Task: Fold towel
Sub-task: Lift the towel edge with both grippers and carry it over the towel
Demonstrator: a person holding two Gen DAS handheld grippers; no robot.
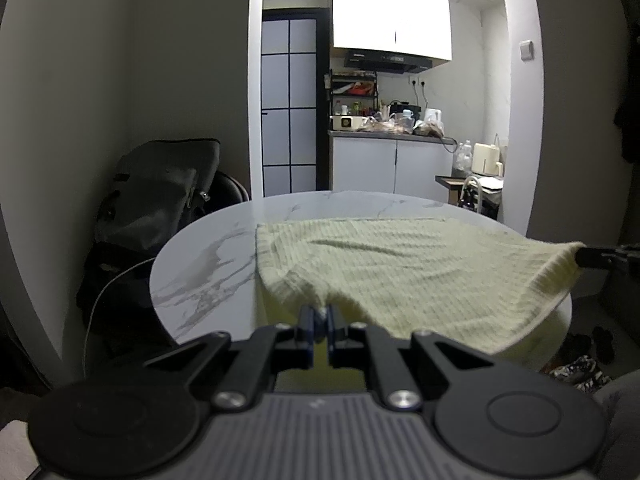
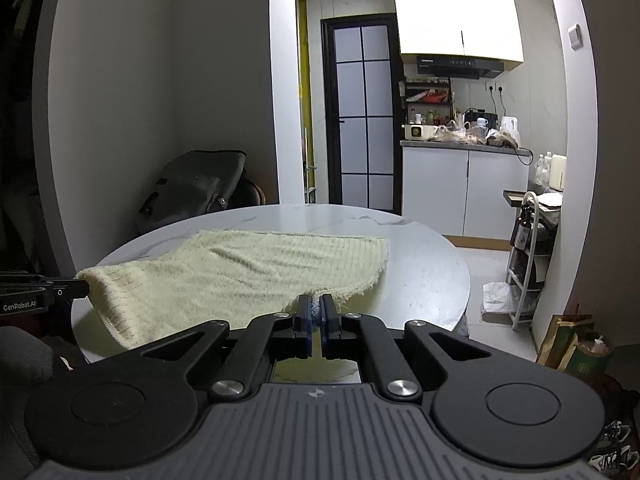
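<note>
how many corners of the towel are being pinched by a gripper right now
2. The left gripper is shut on the towel at its near left corner, the right gripper at its near right corner. The far corners lie free on the table.

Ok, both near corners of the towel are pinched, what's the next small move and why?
Probably carry both corners forward over the far edge: the left gripper and right gripper each clamp a near corner of the towel, lifted, while its far half lies flat on the table.
</note>
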